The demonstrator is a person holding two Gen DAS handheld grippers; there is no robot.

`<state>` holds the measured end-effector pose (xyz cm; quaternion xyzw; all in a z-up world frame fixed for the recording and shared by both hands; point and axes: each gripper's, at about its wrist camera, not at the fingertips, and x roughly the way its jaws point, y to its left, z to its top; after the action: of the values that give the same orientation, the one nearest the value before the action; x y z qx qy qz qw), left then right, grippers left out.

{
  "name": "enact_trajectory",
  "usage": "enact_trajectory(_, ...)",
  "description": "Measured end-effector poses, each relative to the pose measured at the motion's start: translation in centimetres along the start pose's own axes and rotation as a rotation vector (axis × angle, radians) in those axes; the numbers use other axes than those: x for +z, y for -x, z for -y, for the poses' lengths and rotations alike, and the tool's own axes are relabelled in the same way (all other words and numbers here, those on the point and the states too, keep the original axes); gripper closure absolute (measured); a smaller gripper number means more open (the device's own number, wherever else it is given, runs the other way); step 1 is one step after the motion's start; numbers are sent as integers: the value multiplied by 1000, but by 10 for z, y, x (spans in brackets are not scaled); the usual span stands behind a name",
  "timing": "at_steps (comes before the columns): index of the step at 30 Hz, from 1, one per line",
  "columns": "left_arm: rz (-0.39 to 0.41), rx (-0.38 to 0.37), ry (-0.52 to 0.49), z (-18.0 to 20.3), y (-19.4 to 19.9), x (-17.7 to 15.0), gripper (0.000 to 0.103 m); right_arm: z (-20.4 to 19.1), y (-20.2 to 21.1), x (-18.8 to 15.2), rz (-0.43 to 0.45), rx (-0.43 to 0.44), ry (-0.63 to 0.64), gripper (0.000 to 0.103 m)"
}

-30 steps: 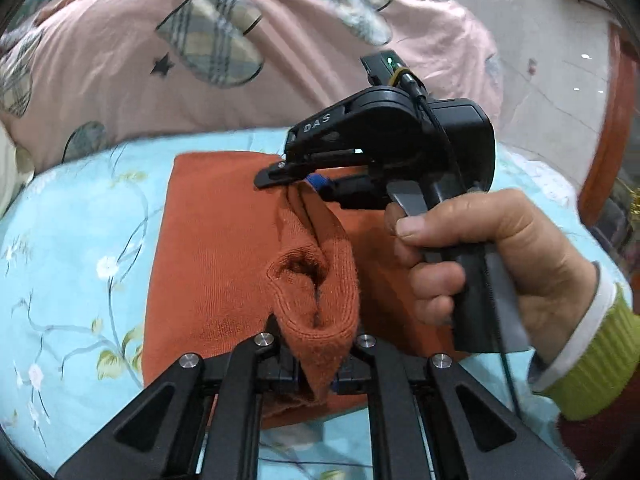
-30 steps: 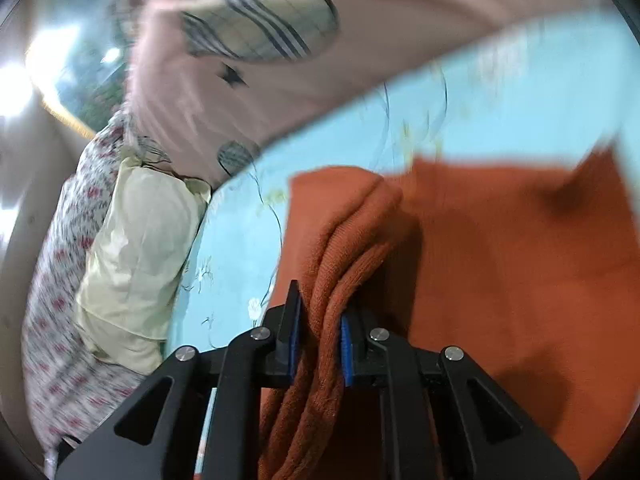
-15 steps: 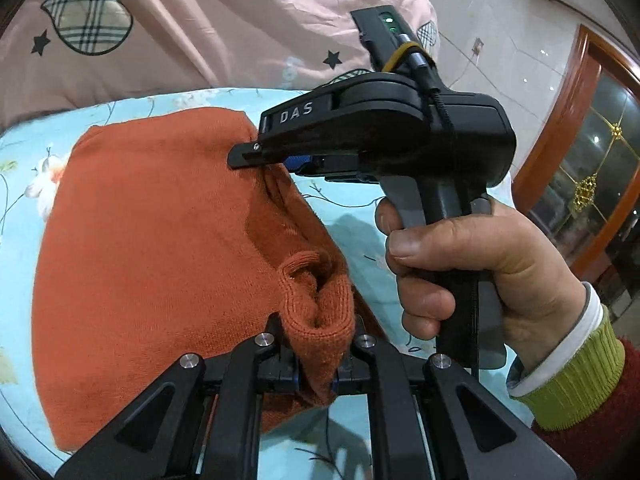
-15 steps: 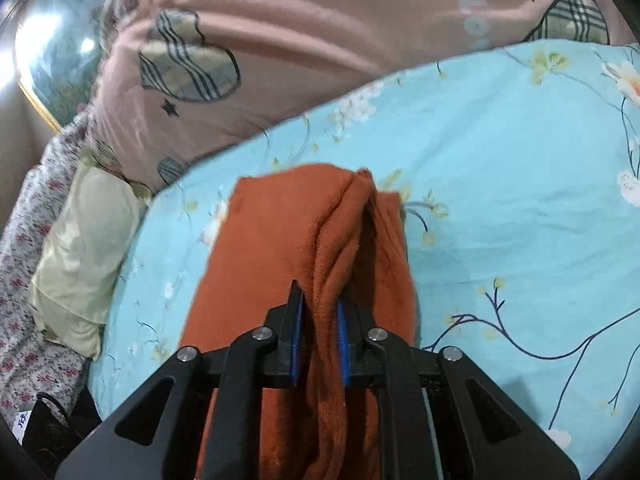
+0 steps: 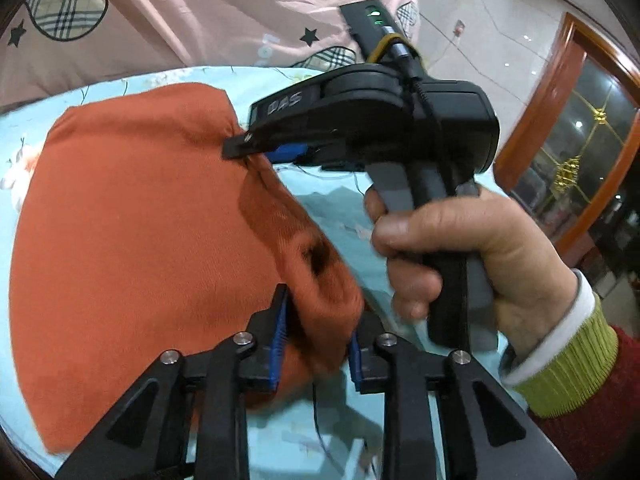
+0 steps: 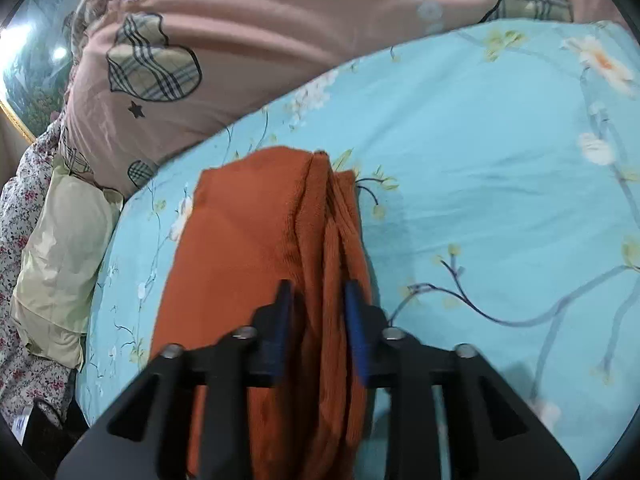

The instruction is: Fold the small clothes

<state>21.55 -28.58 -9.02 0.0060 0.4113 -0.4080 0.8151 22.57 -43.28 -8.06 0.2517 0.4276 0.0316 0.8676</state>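
Both grippers' jaws just opening, apart, orange knit [image 5: 132, 240] loose between them. Blue floral bed sheet [image 6: 480, 160]; pink quilt [image 6: 280, 40] at 12; wooden door frame [image 5: 560, 92] at 3.

even indoor light; fisheye bends the edges, dark corners; motion blur softens the near fabric, perhaps slightly.

text: "DAS" | on: right gripper [image 5: 256, 152] housing (letters blurred, pale on black)
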Motion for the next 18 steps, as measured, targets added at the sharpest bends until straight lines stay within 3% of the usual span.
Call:
enact_trajectory(1, 3, -8, 5, -3, 9, -4, 67, -2, 9, -4, 19, 4, 3, 29)
enact_trajectory(2, 13, -8, 15, -7, 20, -8, 58, -2, 13, -8, 29, 10, 6, 17)
enact_trajectory(8, 100, 102, 113, -65, 80, -21, 24, -7, 4, -27, -47, 19, 35, 16)
enact_trajectory(12, 95, 196, 236, -125, 91, -25, 21, -5, -7, -27, -73, 35, 23, 16)
enact_trajectory(18, 43, 131, 389, -185, 64, -17, 21, 1, -27, -18, -115, 74, -20, 16)
